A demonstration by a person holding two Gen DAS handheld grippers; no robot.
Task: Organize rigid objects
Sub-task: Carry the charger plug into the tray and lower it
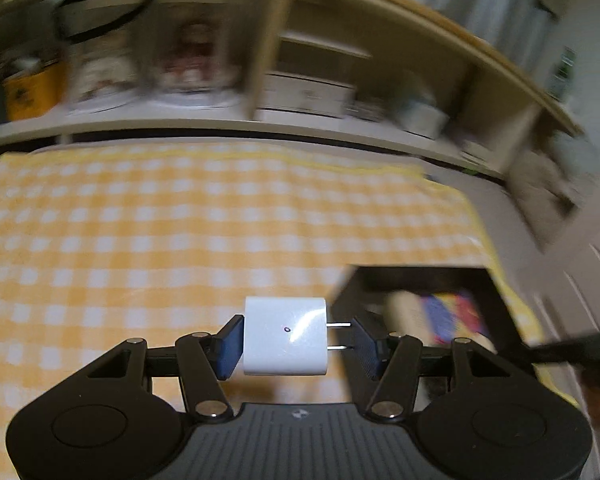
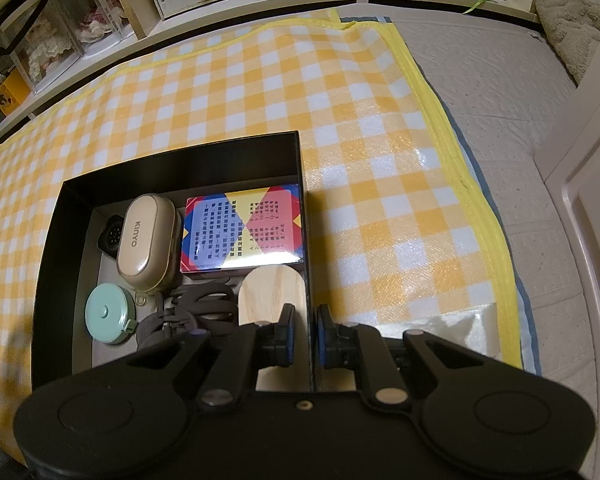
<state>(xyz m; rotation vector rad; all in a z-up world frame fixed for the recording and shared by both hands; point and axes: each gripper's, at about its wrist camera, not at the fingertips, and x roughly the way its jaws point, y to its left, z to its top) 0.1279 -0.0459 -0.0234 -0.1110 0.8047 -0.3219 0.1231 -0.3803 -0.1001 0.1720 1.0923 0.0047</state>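
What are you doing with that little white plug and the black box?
Someone is tidying small things into a black rectangular box on a yellow-and-white checked mat. The left gripper holds a white cube-shaped wall charger above the mat, metal prongs pointing sideways. The right gripper pinches the box's right wall. Inside the box lie a beige oval case, a colourful card box, a mint-green round tape measure and a wooden board.

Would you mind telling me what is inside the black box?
Inside the black box: beige KINYO case, colourful card box, mint tape measure, wooden piece, dark cords. A black device lies partly hidden under the case.
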